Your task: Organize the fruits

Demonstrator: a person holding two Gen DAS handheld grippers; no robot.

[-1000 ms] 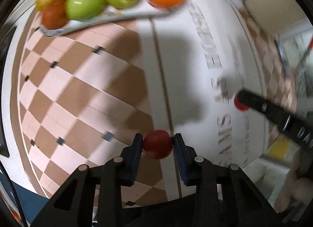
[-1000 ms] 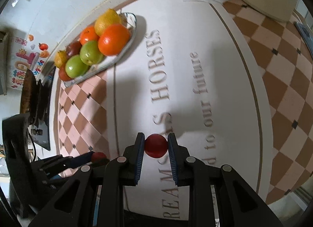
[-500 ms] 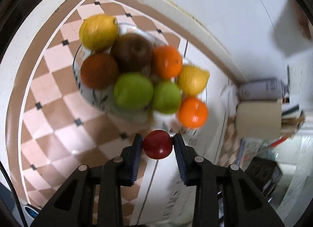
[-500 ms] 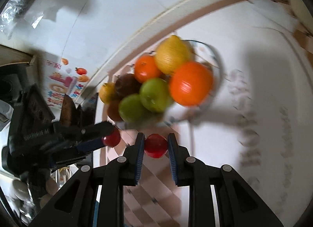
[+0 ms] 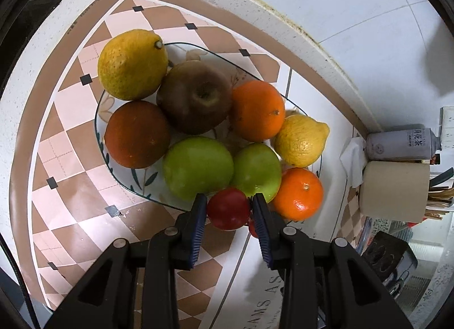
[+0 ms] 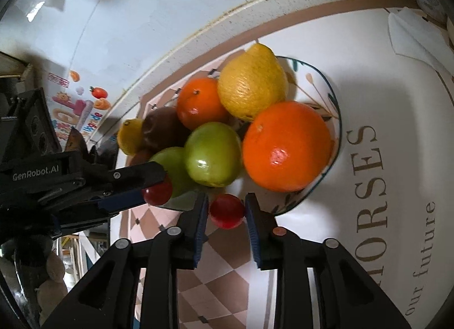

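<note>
The left hand-held gripper [image 5: 229, 209] pinches a smooth, round red fruit [image 5: 228, 208] between ribbed blue pads. The right hand-held gripper [image 6: 225, 211] has just been easing apart around its own small glossy red fruit [image 6: 227, 211]. Both now hang at the near rim of the glass plate [image 5: 122, 178] heaped with fruit, earlier well away across the patterned table [image 5: 71, 119].

Plate [image 5: 102, 119]: clear glossy glass, painted leaf pattern. Lemons [image 5: 132, 64] rough, pitted, matt. Oranges [image 6: 286, 146] dimpled, shiny. Green apples [image 6: 213, 154] smooth, waxy gloss. Small red fruit [image 5: 228, 209] smooth, glossy. Table mat [image 5: 71, 119] smooth, printed, plastic-looking. Left hand-held gripper [image 5: 229, 217]: matt black plastic, ribbed blue pads, metal pins. Cup [image 5: 394, 191] matt beige. Wall [image 6: 159, 2] glossy tile.
</note>
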